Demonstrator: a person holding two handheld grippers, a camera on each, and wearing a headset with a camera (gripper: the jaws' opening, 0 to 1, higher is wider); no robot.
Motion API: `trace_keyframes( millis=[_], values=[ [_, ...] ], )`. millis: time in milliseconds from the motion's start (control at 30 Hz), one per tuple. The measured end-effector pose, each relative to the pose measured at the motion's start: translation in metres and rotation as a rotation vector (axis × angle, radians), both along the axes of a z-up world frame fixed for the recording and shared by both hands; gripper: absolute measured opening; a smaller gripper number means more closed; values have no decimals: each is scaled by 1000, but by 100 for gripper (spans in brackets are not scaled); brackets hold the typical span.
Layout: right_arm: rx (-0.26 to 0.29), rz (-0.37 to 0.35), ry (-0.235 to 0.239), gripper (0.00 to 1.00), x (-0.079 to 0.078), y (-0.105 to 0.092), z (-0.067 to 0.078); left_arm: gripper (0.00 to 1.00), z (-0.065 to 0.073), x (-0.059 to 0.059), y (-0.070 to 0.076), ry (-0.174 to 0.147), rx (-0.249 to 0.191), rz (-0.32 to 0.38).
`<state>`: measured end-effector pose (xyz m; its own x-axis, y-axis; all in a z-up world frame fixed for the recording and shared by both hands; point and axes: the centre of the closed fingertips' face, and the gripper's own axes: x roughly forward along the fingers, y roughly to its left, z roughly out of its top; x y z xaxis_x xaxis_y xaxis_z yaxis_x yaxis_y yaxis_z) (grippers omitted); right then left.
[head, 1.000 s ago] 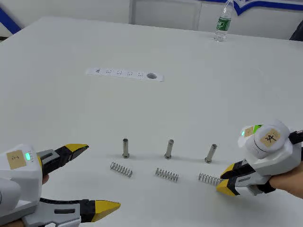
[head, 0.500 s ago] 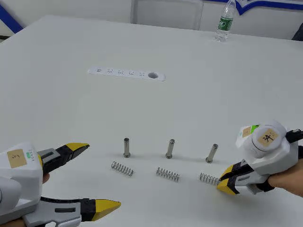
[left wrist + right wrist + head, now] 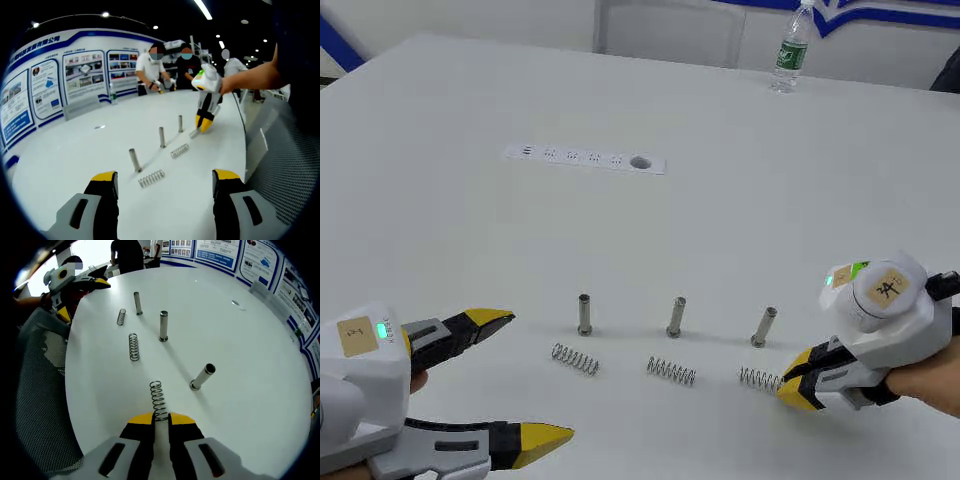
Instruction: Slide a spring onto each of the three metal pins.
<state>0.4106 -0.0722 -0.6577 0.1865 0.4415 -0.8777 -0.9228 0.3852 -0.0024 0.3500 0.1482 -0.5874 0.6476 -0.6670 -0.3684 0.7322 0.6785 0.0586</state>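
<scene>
Three metal pins stand in a row on the white table: left pin (image 3: 584, 313), middle pin (image 3: 676, 316), right pin (image 3: 764, 326), which leans a little. A spring lies in front of each: left spring (image 3: 575, 358), middle spring (image 3: 671, 371), right spring (image 3: 758, 378). My right gripper (image 3: 794, 386) is shut on the near end of the right spring (image 3: 157, 397), which lies flat beside the right pin (image 3: 201, 377). My left gripper (image 3: 520, 378) is open and holds nothing, to the left of the left pin (image 3: 135, 160) and left spring (image 3: 151, 178).
A white power strip (image 3: 585, 158) lies farther back on the table. A water bottle (image 3: 788, 50) stands at the far edge. Several people (image 3: 186, 65) stand beyond the table's far end. A mesh chair (image 3: 40, 390) sits by the near edge.
The head camera has shifted slightly. My right gripper stays at the right spring's end, and the left gripper has barely moved.
</scene>
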Motion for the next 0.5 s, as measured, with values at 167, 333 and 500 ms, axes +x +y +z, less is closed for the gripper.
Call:
trace_keyframes(
  millis=[167,333,500],
  values=[
    [7,-13,7,11,-1,1,1,76,2,-1,-3,0,-1,-19],
    [25,-23,13,11,-4,3,4,75,2,-2,-4,0,4,-31],
    [25,-12,1,11,-6,6,11,74,2,-2,-6,3,4,-42]
  ],
)
